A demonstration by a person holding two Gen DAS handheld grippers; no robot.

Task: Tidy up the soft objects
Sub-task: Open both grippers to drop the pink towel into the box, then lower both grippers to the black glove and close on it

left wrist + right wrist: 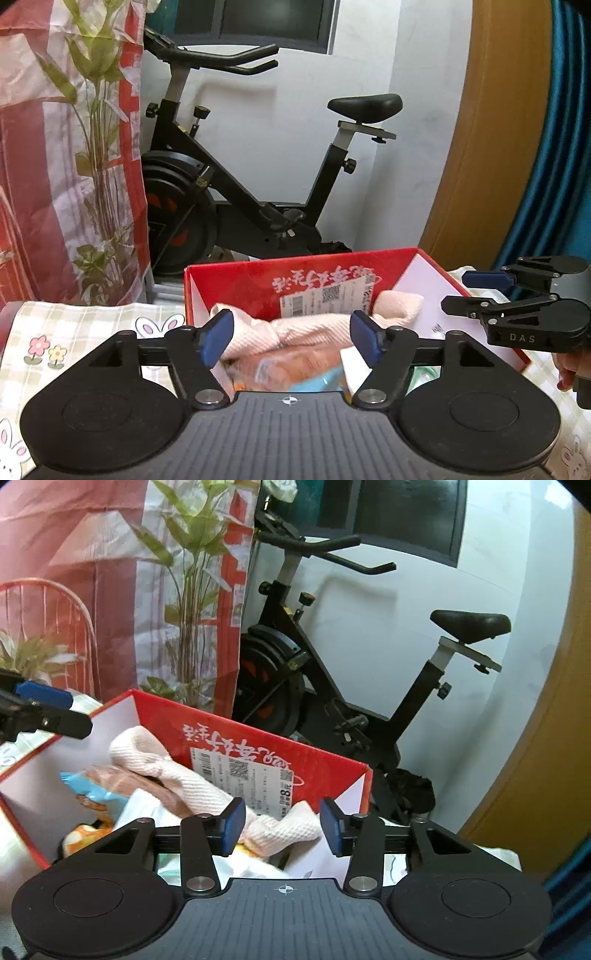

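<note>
Pink towel (192,775) in red box (258,746): light, limp, will sag.
Left claw (291,338) and right claw (282,825) both spread, empty; pinch a bunched fold, not an edge.

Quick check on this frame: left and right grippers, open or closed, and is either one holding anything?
Left gripper: open, holding nothing, above the pink cloth in the red box.
Right gripper: open, holding nothing, near the same cloth's end.

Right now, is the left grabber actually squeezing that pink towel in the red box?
Cannot tell. In the left wrist view the left gripper stands open, the pink towel seen between its fingers, but depth is unclear.
</note>
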